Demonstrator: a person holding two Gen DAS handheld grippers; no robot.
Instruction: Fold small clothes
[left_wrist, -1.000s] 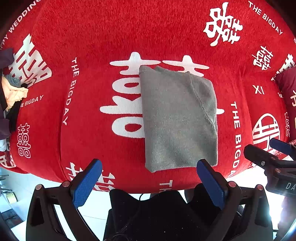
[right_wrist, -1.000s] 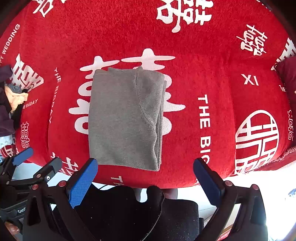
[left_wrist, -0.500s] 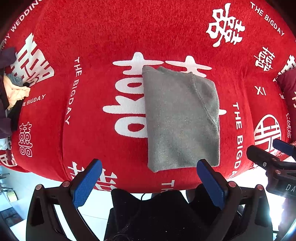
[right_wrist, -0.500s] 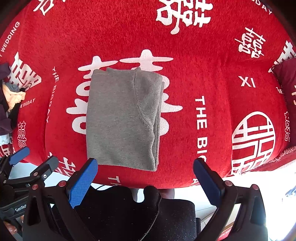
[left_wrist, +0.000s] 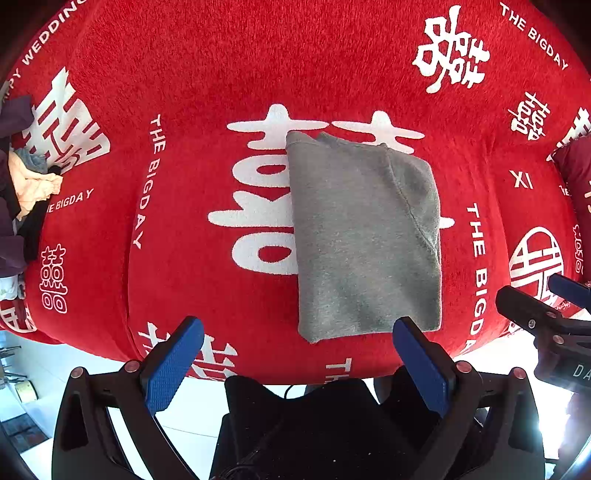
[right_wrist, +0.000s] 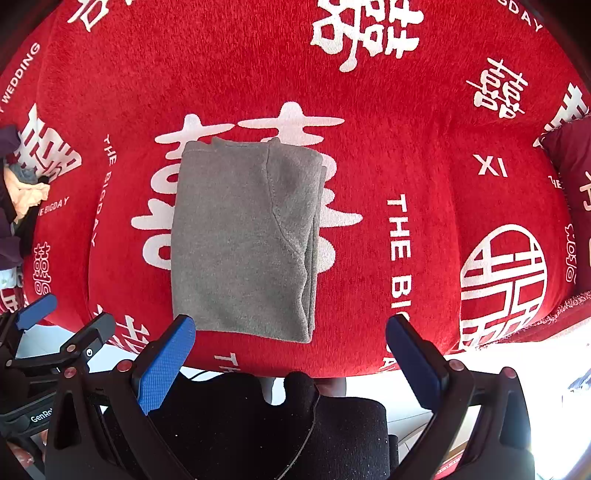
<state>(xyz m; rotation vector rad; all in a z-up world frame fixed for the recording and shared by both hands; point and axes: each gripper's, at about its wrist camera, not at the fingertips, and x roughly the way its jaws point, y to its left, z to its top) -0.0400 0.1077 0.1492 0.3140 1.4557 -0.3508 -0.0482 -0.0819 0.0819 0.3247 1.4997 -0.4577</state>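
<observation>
A grey garment (left_wrist: 362, 240) lies folded in a neat rectangle on a red cloth with white characters (left_wrist: 207, 74); it also shows in the right wrist view (right_wrist: 243, 243). My left gripper (left_wrist: 295, 354) is open and empty, above the cloth's front edge, just short of the garment's near edge. My right gripper (right_wrist: 288, 350) is open and empty, also just short of the garment's near edge. Each gripper shows at the edge of the other's view: the right one (left_wrist: 543, 306) and the left one (right_wrist: 59, 332).
A pile of other clothes (left_wrist: 26, 192) lies at the far left of the red cloth. A dark red cushion (left_wrist: 576, 173) sits at the right edge. White floor (left_wrist: 44, 369) shows below the cloth's front edge.
Both views have shifted slightly; the garment sits a little lower and closer in each frame. The garment itself has not moved. Both grippers stay open.
</observation>
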